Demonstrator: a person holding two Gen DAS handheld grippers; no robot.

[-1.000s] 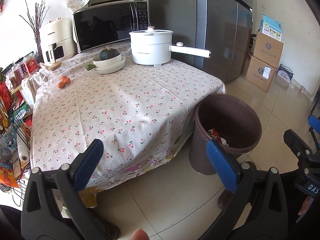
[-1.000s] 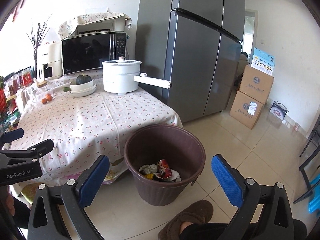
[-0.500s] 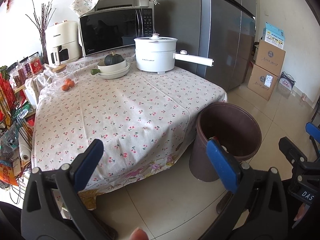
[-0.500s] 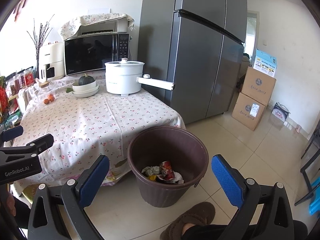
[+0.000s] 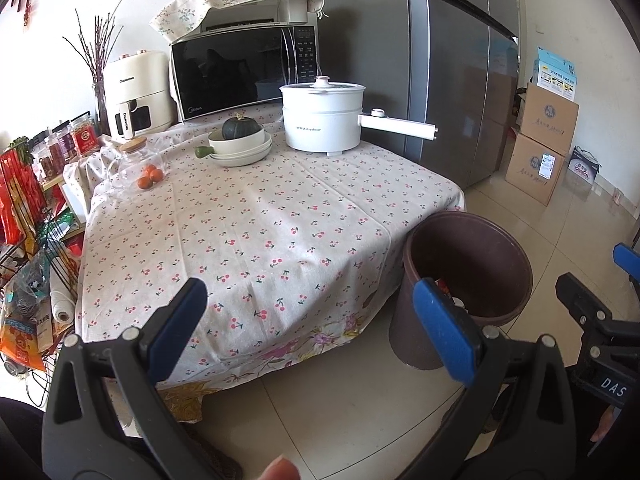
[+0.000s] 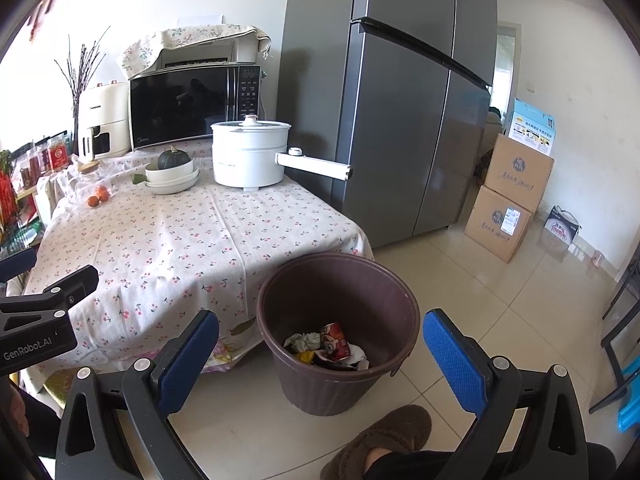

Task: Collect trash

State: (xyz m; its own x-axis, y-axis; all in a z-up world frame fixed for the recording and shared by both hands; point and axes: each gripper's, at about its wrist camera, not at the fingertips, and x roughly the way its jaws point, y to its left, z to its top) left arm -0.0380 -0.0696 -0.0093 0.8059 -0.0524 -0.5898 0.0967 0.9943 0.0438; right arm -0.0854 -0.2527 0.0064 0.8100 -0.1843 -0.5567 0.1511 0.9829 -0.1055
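Observation:
A brown plastic bin (image 6: pixel 336 332) stands on the floor at the near right corner of the table, with crumpled trash (image 6: pixel 326 346) inside: a red printed wrapper and pale paper. In the left wrist view the same bin (image 5: pixel 468 280) sits to the right. My left gripper (image 5: pixel 316 314) is open and empty, held above the front edge of the cherry-print tablecloth (image 5: pixel 260 220). The right gripper (image 6: pixel 320 344) is open too, its blue pads spread wide in front of the bin with nothing between them.
At the table's far end stand a white electric pot (image 5: pixel 324 118) with a long handle, stacked bowls holding a dark squash (image 5: pixel 239 128), oranges (image 5: pixel 150 176), a microwave (image 5: pixel 240 72) and an air fryer (image 5: pixel 134 98). A grey fridge (image 6: pixel 400 100), cardboard boxes (image 6: pixel 512 196) and a slippered foot (image 6: pixel 376 444) are nearby.
Both grippers have drawn back and risen a little, so the table and bin look farther off. Both stay open and empty.

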